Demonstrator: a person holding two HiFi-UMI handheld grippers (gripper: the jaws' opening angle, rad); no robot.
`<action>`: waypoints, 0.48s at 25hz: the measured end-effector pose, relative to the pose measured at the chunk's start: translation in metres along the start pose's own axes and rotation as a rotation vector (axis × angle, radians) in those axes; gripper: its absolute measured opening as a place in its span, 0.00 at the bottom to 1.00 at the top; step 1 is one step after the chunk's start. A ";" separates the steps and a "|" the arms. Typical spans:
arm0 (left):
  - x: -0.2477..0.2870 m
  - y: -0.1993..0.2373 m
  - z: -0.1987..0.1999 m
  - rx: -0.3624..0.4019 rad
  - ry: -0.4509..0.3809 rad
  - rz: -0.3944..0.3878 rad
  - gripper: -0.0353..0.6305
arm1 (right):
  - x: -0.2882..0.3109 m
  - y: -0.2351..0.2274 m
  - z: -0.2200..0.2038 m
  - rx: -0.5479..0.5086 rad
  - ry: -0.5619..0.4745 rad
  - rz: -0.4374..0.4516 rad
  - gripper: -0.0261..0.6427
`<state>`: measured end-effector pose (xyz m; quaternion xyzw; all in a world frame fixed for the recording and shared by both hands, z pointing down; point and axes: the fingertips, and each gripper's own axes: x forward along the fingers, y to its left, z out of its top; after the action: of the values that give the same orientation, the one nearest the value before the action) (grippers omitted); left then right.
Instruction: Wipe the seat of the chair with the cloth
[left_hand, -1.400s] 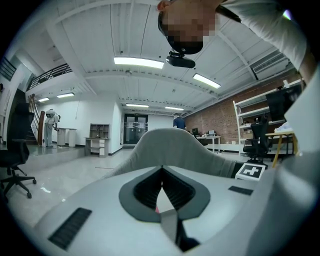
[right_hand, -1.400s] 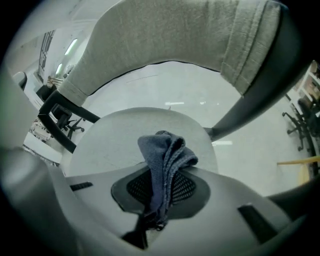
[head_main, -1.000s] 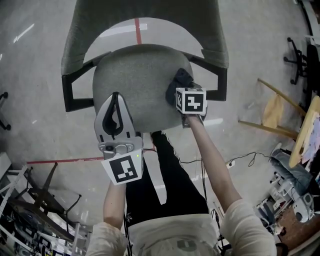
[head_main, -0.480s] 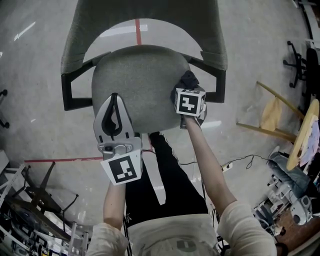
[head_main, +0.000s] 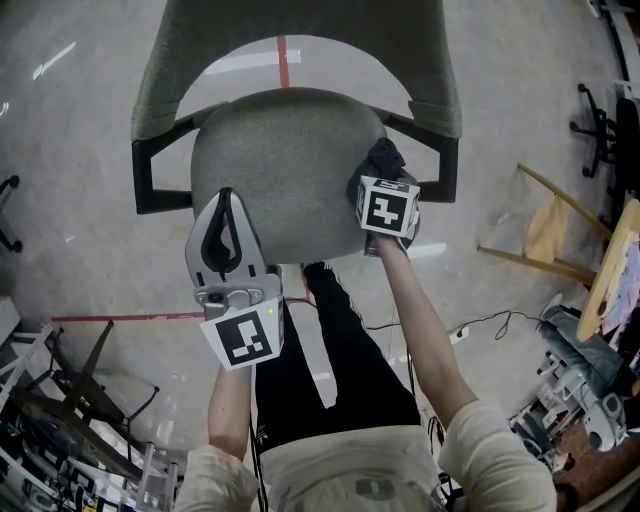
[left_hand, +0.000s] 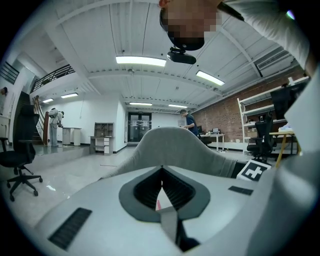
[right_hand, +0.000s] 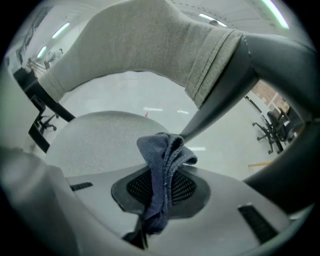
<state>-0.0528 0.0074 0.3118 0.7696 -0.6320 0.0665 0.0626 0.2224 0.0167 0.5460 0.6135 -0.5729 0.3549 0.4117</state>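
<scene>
The grey fabric chair seat (head_main: 285, 170) fills the upper middle of the head view, its backrest (head_main: 300, 40) beyond it. A dark blue cloth (head_main: 384, 160) rests at the seat's right edge by the black armrest (head_main: 438, 165). My right gripper (head_main: 385, 185) is shut on this cloth (right_hand: 162, 170), which bunches up out of the jaws above the seat (right_hand: 95, 140). My left gripper (head_main: 229, 200) hovers over the seat's front left edge, shut and holding nothing. In the left gripper view the backrest (left_hand: 175, 145) rises past the closed jaws.
The person's dark-trousered legs (head_main: 330, 350) stand just in front of the chair. A wooden frame (head_main: 555, 235) and a black chair base (head_main: 595, 110) are at the right, a cable (head_main: 480, 320) lies on the floor, and metal racks (head_main: 70, 400) sit lower left.
My right gripper has slid the cloth a little to the right, out to the seat's right edge. The left gripper has stayed where it was.
</scene>
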 end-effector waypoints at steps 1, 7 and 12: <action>-0.002 0.003 0.001 0.003 0.000 0.004 0.08 | -0.005 0.004 0.007 0.022 -0.033 0.025 0.12; -0.020 0.033 0.006 0.029 -0.013 0.041 0.08 | -0.050 0.062 0.066 0.064 -0.274 0.206 0.12; -0.040 0.063 0.007 0.030 -0.015 0.093 0.08 | -0.130 0.140 0.119 0.088 -0.488 0.448 0.12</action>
<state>-0.1219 0.0328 0.2988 0.7406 -0.6666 0.0731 0.0430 0.0663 -0.0389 0.3932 0.5565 -0.7592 0.3036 0.1475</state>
